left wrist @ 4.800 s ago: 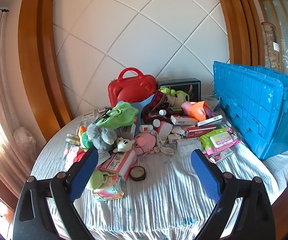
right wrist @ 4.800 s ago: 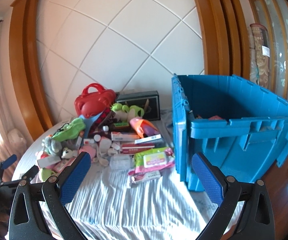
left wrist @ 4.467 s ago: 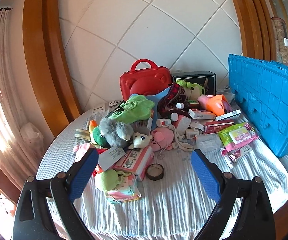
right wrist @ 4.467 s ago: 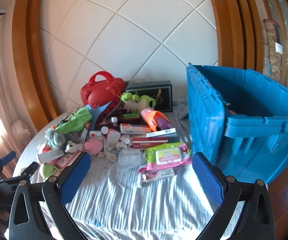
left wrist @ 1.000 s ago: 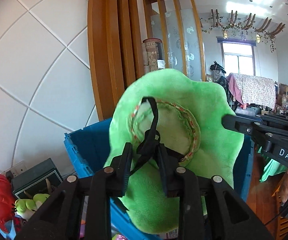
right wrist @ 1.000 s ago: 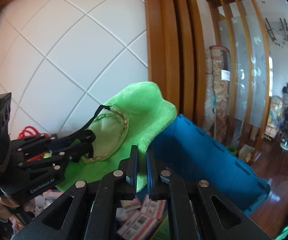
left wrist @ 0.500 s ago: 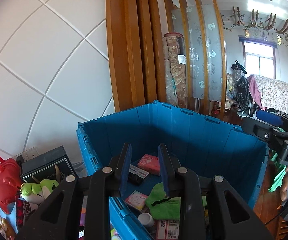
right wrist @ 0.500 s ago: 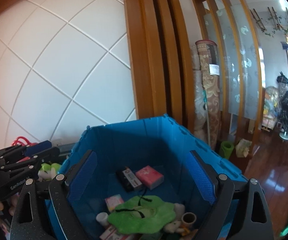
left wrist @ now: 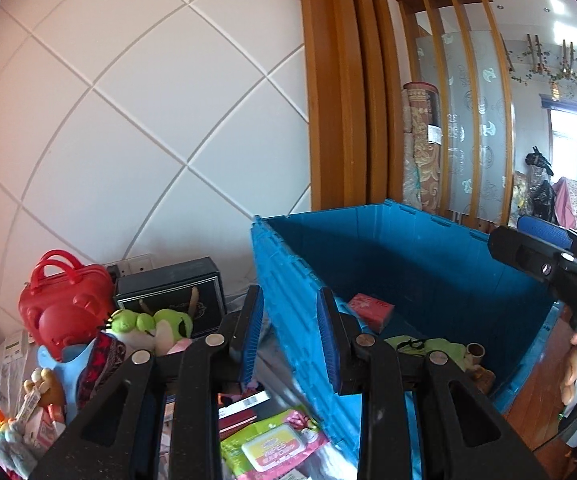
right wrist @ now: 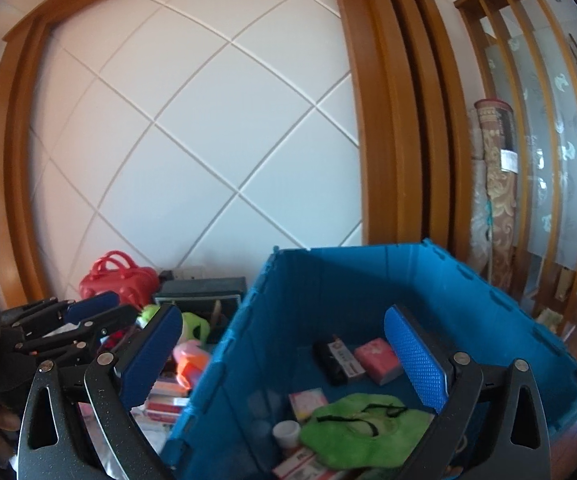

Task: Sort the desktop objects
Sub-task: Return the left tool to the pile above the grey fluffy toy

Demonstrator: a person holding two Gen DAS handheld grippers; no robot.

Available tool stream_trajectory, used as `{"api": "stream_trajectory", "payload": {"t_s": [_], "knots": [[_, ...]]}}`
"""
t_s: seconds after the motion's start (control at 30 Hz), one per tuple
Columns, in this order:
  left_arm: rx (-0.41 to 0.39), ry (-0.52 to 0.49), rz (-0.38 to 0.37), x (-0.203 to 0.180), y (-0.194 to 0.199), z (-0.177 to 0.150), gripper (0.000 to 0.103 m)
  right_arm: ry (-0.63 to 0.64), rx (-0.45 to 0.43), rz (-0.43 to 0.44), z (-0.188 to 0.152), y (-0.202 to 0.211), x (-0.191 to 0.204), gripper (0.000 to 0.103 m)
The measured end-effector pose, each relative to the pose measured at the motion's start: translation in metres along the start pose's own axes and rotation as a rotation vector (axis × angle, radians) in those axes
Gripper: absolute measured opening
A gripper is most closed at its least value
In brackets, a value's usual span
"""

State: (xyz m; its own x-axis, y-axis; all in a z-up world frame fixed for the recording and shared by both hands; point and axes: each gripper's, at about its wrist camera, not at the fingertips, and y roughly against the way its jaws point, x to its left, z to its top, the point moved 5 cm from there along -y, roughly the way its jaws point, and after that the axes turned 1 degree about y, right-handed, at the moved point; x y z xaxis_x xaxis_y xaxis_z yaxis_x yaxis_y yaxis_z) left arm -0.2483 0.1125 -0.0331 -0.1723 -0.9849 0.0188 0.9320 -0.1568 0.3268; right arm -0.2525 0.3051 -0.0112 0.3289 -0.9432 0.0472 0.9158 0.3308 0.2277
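Left wrist view: our left gripper (left wrist: 290, 340) has its pads partly parted with a narrow gap and nothing between them. The near wall of the blue crate (left wrist: 284, 280) sits right in that gap, seen past the tips. The green hat (left wrist: 428, 348) lies inside the crate, just right of our right finger, with its black cord on top. A pink box (left wrist: 370, 311) sits beyond it on the crate floor. Left of the fingers is the unsorted pile: red toy case (left wrist: 64, 300), black box (left wrist: 172, 292), green plush (left wrist: 148, 322). Below the tips is a wipes pack (left wrist: 276, 446).

Right wrist view: our right gripper (right wrist: 284, 360) is spread wide and empty, above the crate interior. The hat (right wrist: 364, 424) lies flat below and between the pads, next to a small white bottle (right wrist: 287, 432). The left gripper is off to our far left.

Handling, our read:
- Hat: soft, light, floppy. It's already in the crate, so nothing more to do there.
- Wipes pack: soft and slick film. We should pinch across the stiff lid flap or a sealed edge, not the middle.
- Plush: light and squashy. Grab the body with a deep bite.
- Red case: rigid and probably the heaviest. Take it by the handle.
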Motion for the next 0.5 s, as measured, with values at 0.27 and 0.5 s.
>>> {"api": "stream_trajectory", "payload": {"t_s": [0.27,0.5], "knots": [[0.003,0.046,0.141,0.092,0.035,-0.024,0.027,0.044,0.0,0.109,0.006,-0.025,0.08,0.103],[0.039,0.007,0.29,0.189,0.073,-0.057,0.027,0.067,0.038,0.158,-0.003,-0.054,0.156,0.103]]}}
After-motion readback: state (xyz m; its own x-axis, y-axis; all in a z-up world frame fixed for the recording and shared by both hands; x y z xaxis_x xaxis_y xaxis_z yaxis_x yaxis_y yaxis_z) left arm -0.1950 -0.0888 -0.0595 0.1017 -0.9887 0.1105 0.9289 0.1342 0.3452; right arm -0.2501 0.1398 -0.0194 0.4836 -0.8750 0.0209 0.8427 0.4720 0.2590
